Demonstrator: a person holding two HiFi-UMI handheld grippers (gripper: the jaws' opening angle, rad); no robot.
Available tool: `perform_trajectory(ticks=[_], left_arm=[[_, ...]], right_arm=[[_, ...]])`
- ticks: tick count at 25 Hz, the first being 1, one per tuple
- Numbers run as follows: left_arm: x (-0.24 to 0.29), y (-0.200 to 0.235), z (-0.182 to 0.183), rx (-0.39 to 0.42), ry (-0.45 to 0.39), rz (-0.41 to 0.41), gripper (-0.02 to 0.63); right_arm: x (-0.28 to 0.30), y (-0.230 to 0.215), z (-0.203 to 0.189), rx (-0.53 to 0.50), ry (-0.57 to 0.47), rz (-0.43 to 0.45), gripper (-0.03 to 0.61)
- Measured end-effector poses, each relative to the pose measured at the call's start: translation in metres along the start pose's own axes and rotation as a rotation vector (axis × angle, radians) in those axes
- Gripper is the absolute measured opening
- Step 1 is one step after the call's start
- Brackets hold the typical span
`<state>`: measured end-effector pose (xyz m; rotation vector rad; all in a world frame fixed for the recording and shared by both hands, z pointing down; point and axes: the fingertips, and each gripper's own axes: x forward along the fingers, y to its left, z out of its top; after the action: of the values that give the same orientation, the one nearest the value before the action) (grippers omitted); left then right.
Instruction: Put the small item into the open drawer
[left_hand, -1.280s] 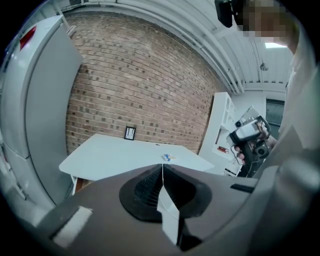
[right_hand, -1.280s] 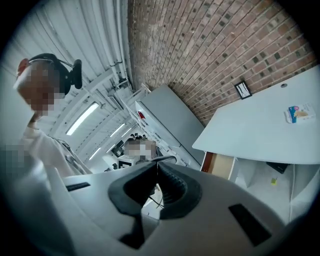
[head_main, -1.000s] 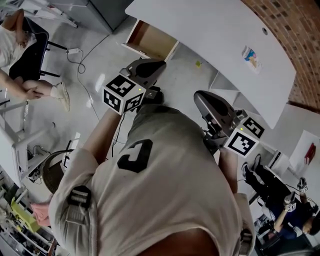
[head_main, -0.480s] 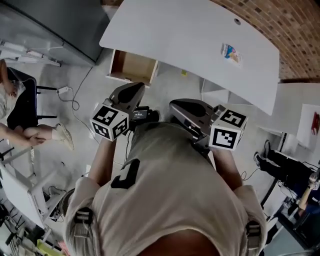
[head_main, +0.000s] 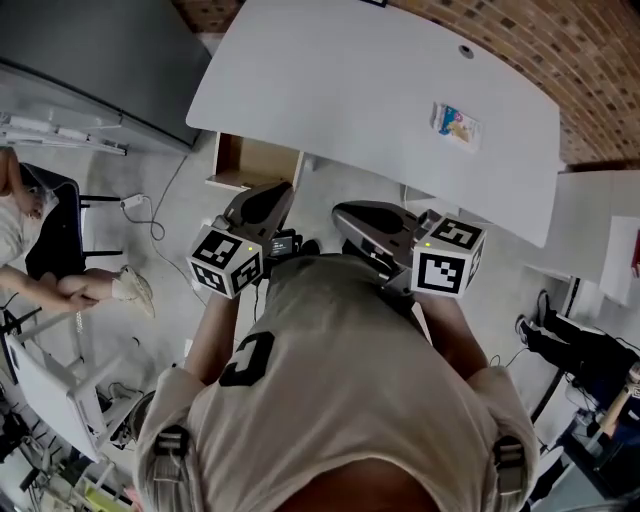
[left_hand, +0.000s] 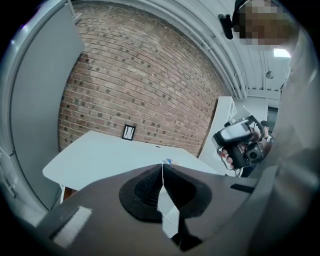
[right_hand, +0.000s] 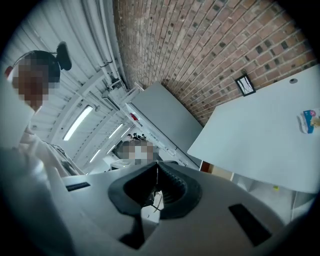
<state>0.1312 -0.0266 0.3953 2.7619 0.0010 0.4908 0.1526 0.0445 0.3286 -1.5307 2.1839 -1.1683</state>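
Note:
The small item (head_main: 455, 122), a colourful packet, lies on the white table (head_main: 350, 80) near its far right part. It also shows as a speck past the jaws in the left gripper view, small item (left_hand: 167, 161), and at the right edge of the right gripper view, small item (right_hand: 310, 120). The open drawer (head_main: 250, 162), wood-brown inside, sticks out below the table's left end. My left gripper (head_main: 272, 192) hangs just in front of the drawer, shut and empty. My right gripper (head_main: 345, 212) is beside it, short of the table's edge, also shut with nothing held.
A grey cabinet (head_main: 90, 60) stands left of the table and a brick wall (head_main: 560, 60) runs behind it. A seated person (head_main: 40, 240) and a floor cable (head_main: 150, 210) are at the left. Another white desk (head_main: 600, 230) is at the right.
The head view has swung so the table and drawer sit nearer and more central. Both grippers have drawn closer together in front of the body. Their jaws stayed shut.

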Motion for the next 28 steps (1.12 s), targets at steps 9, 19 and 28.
perform_trajectory(ticks=[9,19,28], left_arm=[[0.077,-0.003,0.025,0.019,0.048,0.005,0.006],[0.147,-0.019,0.033,0.024,0.120,0.009,0.006],[0.161,-0.014,0.034,0.014,0.153,0.085,0.006]], right_arm=[[-0.043,-0.079,0.043,0.039,-0.038,-0.066,0.006],[-0.102,-0.204,0.064,0.091,-0.094,-0.264,0.006],[-0.121,-0.347,0.046,0.021,-0.004,-0.598,0.083]])
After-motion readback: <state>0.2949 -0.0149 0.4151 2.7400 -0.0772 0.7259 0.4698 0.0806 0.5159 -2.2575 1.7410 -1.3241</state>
